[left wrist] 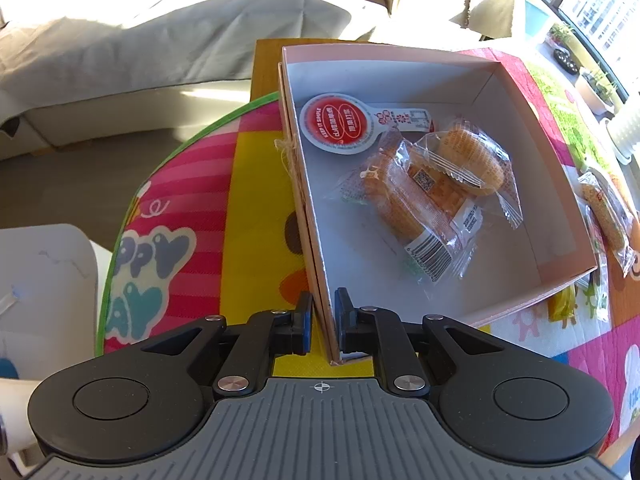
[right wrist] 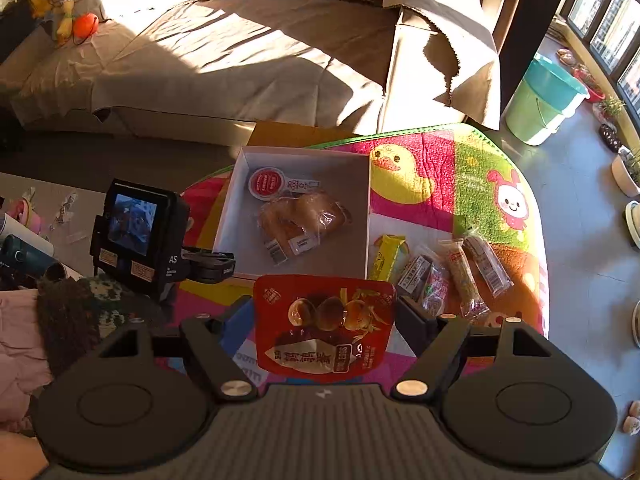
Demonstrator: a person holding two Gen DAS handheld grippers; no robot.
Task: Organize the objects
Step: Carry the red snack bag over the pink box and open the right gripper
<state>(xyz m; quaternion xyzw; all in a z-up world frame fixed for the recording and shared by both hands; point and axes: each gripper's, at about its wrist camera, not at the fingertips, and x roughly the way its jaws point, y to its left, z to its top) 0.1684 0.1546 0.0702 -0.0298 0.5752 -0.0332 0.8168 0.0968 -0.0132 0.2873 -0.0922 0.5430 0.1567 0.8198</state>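
Observation:
A white cardboard box (left wrist: 360, 264) sits on a colourful play mat (left wrist: 256, 200). Inside it lie a round red-lidded tub (left wrist: 340, 122), a wrapped bread roll (left wrist: 412, 200) and a wrapped cupcake (left wrist: 474, 156). My left gripper (left wrist: 323, 312) straddles the box's near corner wall, shut on it with one pad on each side. In the right wrist view my right gripper (right wrist: 325, 312) hangs above the mat in front of the box (right wrist: 344, 184). It is shut on a red snack pouch (right wrist: 324, 328) held across its width.
Loose snacks lie on the mat right of the box: a yellow bar (right wrist: 386, 258) and several clear-wrapped bars (right wrist: 460, 276). A sheet-covered sofa (right wrist: 240, 60) stands behind. A green bucket (right wrist: 540, 100) and potted plants (right wrist: 624, 168) line the window side.

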